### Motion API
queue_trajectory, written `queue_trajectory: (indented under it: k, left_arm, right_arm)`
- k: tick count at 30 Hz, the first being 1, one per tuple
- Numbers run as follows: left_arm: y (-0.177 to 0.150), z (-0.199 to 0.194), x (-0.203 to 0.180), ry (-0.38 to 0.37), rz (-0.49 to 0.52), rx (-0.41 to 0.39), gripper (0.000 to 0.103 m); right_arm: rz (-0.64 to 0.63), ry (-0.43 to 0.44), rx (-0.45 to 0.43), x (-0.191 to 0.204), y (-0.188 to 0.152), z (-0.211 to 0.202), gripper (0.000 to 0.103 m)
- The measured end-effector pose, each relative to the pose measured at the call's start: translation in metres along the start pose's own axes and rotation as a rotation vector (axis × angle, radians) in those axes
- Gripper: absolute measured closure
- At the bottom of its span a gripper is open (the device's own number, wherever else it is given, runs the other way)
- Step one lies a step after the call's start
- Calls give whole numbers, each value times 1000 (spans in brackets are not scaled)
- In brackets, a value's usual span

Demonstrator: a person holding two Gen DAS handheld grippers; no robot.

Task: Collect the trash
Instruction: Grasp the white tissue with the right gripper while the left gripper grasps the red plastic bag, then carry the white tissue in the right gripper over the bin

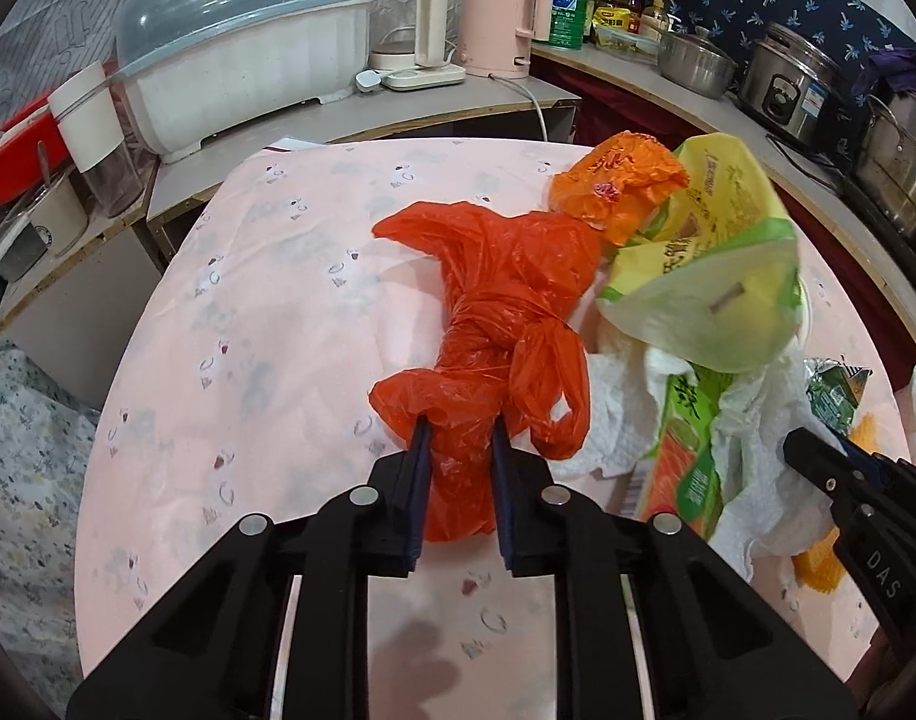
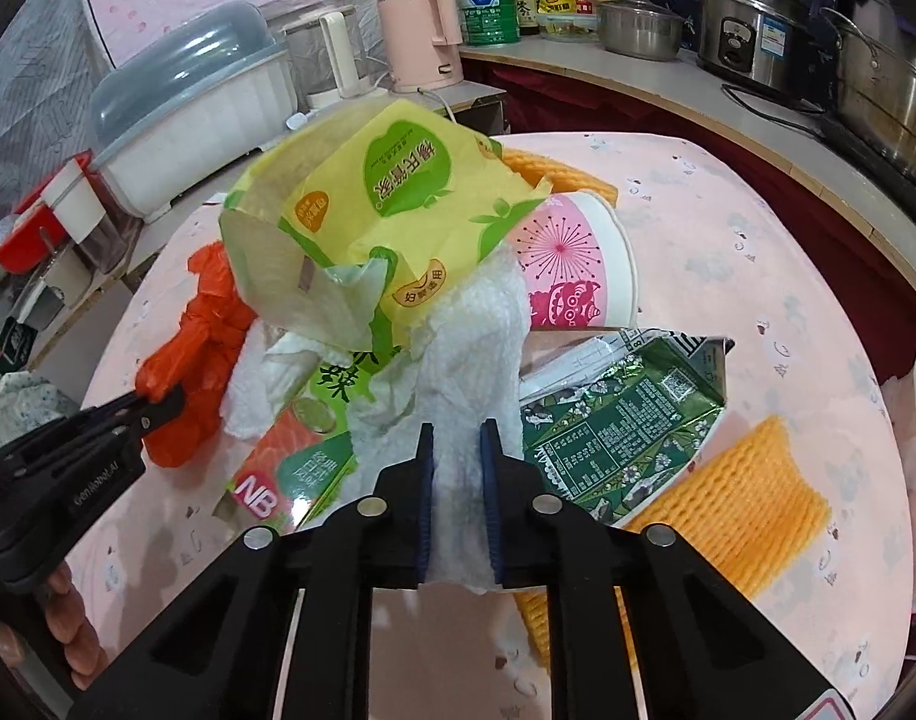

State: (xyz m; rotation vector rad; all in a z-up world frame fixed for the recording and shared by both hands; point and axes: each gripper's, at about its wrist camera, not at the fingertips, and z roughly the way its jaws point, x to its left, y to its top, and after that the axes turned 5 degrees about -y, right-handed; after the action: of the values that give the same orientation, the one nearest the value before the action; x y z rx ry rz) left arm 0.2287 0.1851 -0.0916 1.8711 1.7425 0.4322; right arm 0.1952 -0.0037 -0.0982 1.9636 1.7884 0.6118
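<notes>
Left gripper (image 1: 458, 438) pinched the limp, feather-light orange bag (image 1: 493, 300) below its knot, fingers nearly closed, while the right gripper (image 2: 458, 438), at its three o'clock, clamped soft, tearable paper towel (image 2: 458, 348).

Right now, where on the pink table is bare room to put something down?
Free: the pink tablecloth left of the knotted red plastic bag, and the far right corner beyond the pink paper cup. Crowded: the middle, around the white paper towel.

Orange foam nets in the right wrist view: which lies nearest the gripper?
The flat orange foam net beside the green packet; the other lies behind the cup.
</notes>
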Motion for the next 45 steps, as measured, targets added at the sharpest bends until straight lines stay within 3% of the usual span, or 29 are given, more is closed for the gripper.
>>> queue_trajectory:
  k: [6,26,45]
  left_arm:
    - [-10,-24,-10,-5,-11,-20,89]
    - [-16,-116,-47,-17,-3,-170,92]
    - [-20,-158,-123,-100,117,-234,92]
  right_arm:
    - [15,14,-37,-9,-3,-27,100]
    - [66,47,-207,-43,-8,-120,100]
    - [163,28,-306,-104,-14,-168,100]
